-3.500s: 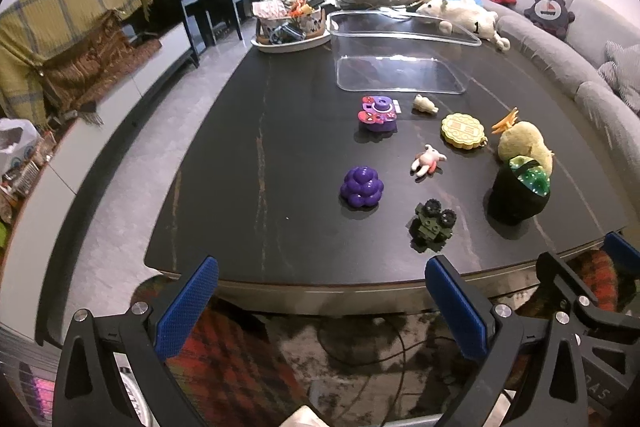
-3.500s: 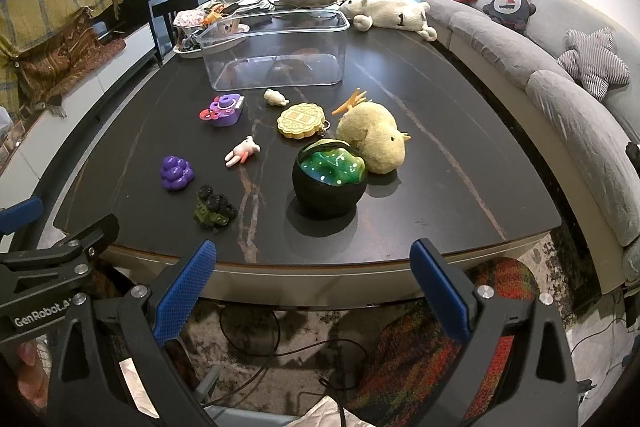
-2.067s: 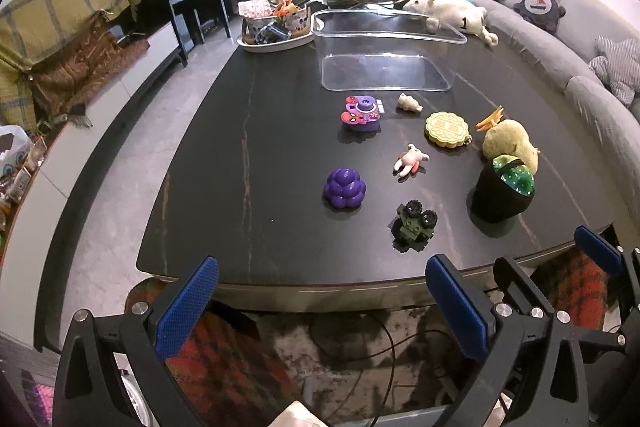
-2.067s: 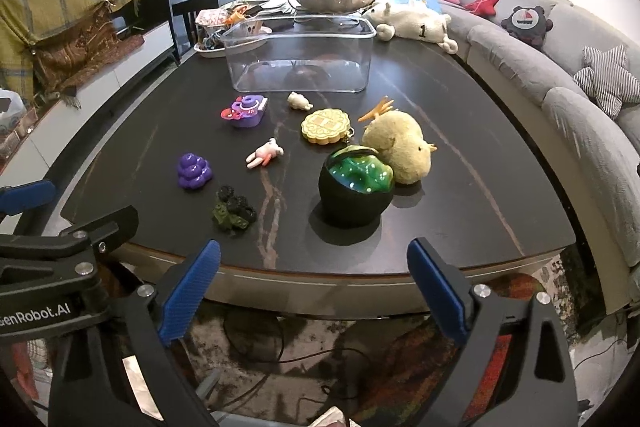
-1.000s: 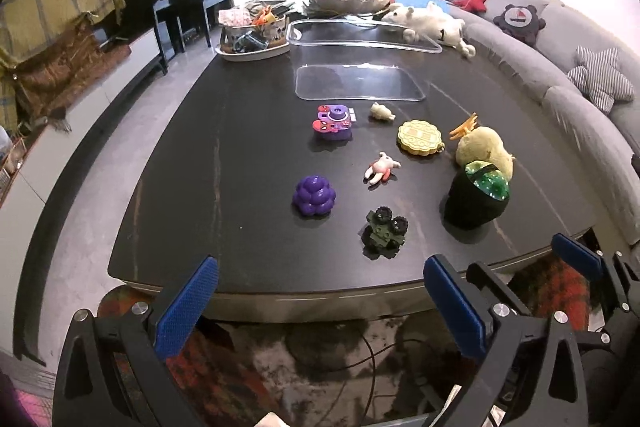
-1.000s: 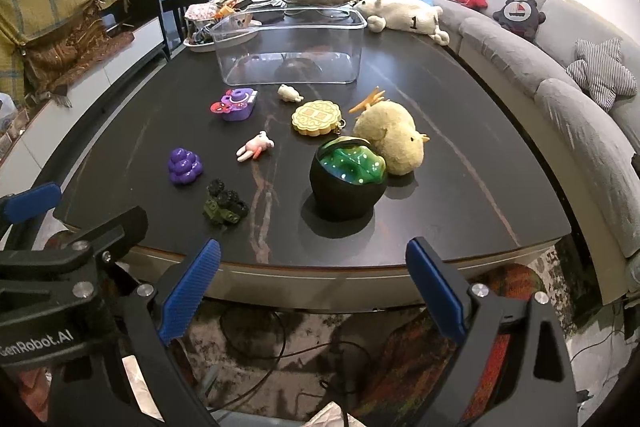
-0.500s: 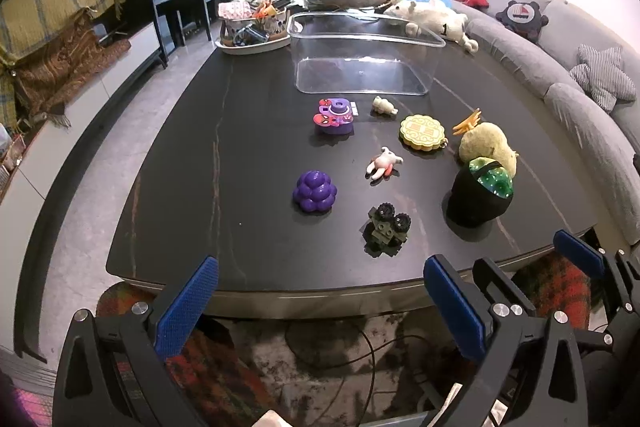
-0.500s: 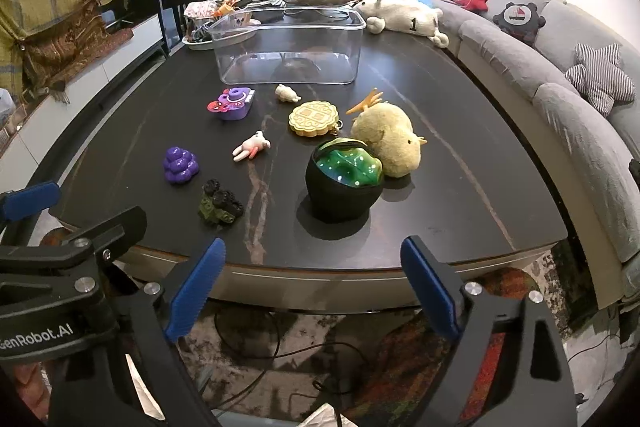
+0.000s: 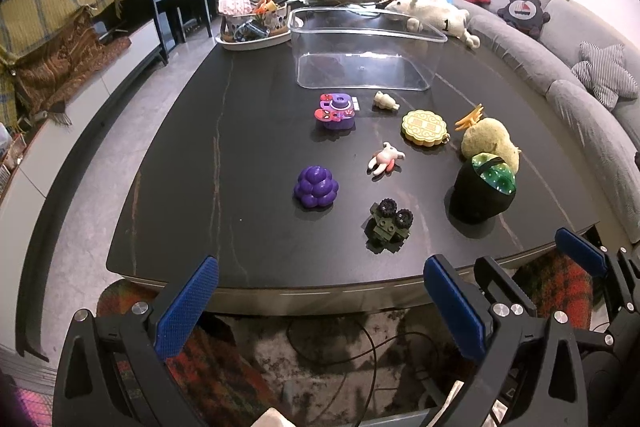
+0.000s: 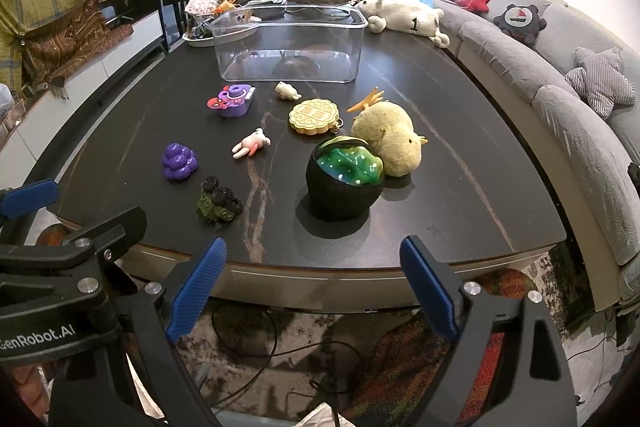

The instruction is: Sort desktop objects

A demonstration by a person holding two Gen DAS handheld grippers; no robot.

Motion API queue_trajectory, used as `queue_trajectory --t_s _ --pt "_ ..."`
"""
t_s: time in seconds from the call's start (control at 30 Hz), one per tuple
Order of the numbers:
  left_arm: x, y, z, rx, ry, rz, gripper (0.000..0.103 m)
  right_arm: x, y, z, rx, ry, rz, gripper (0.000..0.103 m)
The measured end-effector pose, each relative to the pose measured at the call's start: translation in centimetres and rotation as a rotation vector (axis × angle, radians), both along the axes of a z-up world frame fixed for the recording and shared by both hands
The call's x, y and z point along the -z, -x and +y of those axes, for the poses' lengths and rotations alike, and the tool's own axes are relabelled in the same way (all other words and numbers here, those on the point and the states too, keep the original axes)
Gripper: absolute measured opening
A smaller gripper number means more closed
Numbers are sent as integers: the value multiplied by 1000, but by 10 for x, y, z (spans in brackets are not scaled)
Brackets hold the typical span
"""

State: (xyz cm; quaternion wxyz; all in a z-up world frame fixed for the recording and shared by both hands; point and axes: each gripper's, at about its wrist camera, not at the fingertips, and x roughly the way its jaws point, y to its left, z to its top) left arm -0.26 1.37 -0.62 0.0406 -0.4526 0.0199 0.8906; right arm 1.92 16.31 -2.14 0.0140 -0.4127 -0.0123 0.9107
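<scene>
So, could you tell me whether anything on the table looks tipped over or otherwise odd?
Two things: the small green wheeled toy near the front edge lies tipped with its wheels up, and the pink-and-white rabbit figure lies flat. The clear bin stands upright and empty.

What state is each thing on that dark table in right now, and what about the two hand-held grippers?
Left hand-held gripper: open, empty, short of the table.
Right hand-held gripper: open, empty.
Clear bin: upright, nothing inside.
Black pot: upright, green filling, touching the yellow plush.
Green toy truck: tipped over.
Purple grape toy: standing alone.
Bunny figure: lying flat.
</scene>
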Motion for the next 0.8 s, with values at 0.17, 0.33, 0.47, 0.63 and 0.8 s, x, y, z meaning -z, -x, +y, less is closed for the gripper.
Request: queue_trajectory --t_s 0.17,0.33,0.47,0.63,0.8 --pt "0 0 1 0 14 1 101 1 0 0 -3 1 -2 87" --pt "-1 0 2 0 22 2 101 1 0 -1 -8 3 -6 85" --pt "0 1 2 1 17 -3 101 1 1 0 -7 10 -6 85" --pt "-1 0 3 10 14 4 101 2 1 2 -9 19 -7 85" --pt "-3 1 1 29 -15 -13 101 3 2 6 3 28 -9 85"
